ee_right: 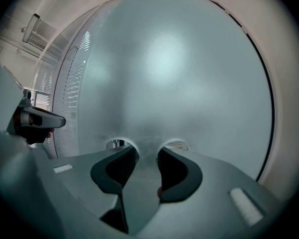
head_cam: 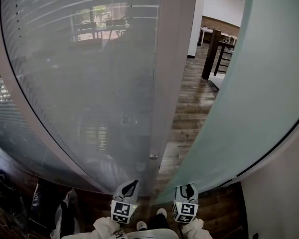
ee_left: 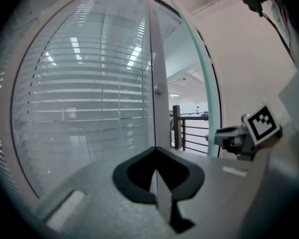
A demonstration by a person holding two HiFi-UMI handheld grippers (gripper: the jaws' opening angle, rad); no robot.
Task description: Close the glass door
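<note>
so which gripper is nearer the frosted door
Right. The right gripper is at the frosted door, jaws apart; the left gripper faces the frame post across the gap.

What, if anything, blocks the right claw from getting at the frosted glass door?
Probably yes, nothing seems to block it. The right claw, jaws apart and empty, faces the frosted glass door squarely with no object between; whether it touches yet is unclear.

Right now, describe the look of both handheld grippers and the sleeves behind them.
The left gripper and right gripper match. Each has a pale grey body that tapers to two jaws lined with curved black pads. Each also carries a cube with black-and-white square markers. The sleeves behind them are white.
</note>
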